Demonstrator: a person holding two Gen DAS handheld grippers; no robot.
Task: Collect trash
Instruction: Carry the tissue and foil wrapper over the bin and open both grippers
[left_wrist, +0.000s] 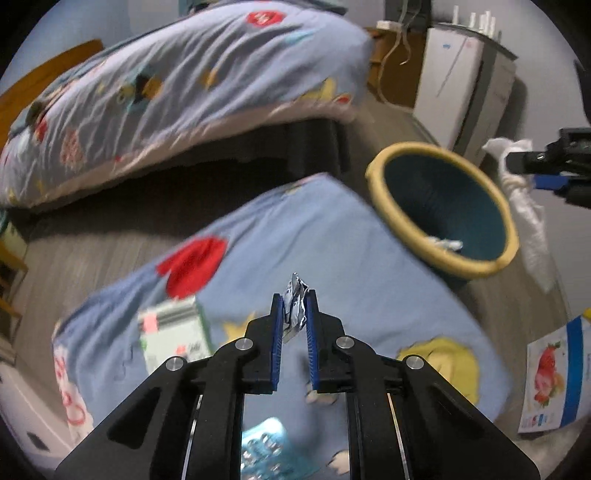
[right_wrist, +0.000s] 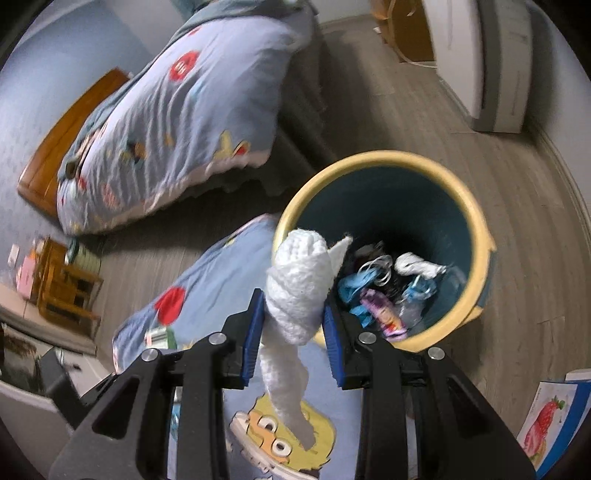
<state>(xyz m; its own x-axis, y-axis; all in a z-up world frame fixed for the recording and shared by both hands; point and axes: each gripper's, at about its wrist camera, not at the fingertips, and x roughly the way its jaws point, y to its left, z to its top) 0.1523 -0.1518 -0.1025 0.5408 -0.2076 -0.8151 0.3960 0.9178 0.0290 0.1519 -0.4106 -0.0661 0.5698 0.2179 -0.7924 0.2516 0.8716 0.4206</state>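
My left gripper (left_wrist: 294, 308) is shut on a small crumpled silver wrapper (left_wrist: 294, 303), held above a blue cartoon-print cushion (left_wrist: 332, 236). A teal bin with a yellow rim (left_wrist: 443, 206) stands on the floor to its upper right. My right gripper (right_wrist: 295, 306) is shut on a twisted white paper towel (right_wrist: 299, 291), whose tail hangs down between the fingers, just left of the bin's yellow rim (right_wrist: 476, 214). Several scraps of trash (right_wrist: 384, 291) lie at the bin's bottom. In the left wrist view the right gripper (left_wrist: 517, 164) shows at the right edge with the white towel (left_wrist: 524, 206).
A bed with a blue patterned quilt (left_wrist: 184, 92) fills the upper left. On the cushion lie a white and green packet (left_wrist: 173, 332) and a light blue blister pack (left_wrist: 269, 446). A strawberry-print carton (left_wrist: 554, 376) sits at the right. A white cabinet (left_wrist: 458, 81) stands behind the bin.
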